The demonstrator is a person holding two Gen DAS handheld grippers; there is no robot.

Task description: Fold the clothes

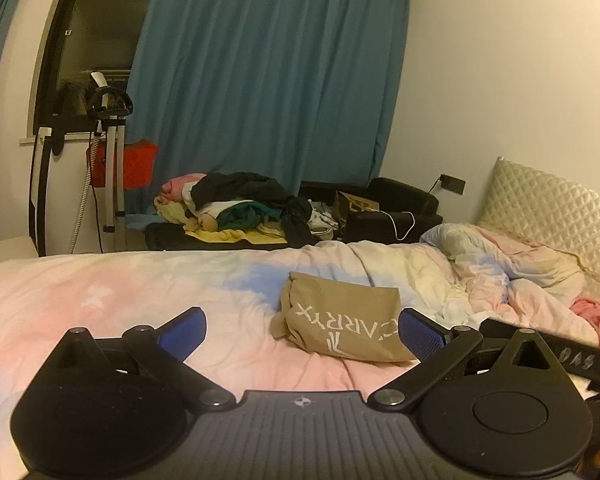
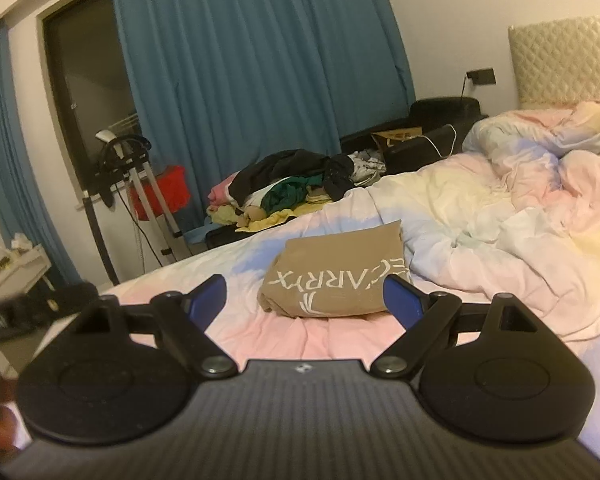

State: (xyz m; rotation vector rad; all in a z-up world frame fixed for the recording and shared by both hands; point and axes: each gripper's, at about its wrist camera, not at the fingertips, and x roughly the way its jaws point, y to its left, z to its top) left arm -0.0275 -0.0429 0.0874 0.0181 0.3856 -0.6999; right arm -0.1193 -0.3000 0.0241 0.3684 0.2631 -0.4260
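Looking at a tan shirt point(image 2: 332, 280) already folded flat on the bed point(image 2: 480, 264), both hand-held grippers point(image 1: 303, 330) point(image 2: 305, 300) spread wide, gripping nothing (heap of clothes point(image 2: 288, 188) behind unfolded).

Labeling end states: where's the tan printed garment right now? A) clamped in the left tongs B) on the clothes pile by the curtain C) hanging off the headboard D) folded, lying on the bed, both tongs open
D: the tan garment lies folded on the bed, with the left tongs and right tongs open and empty.
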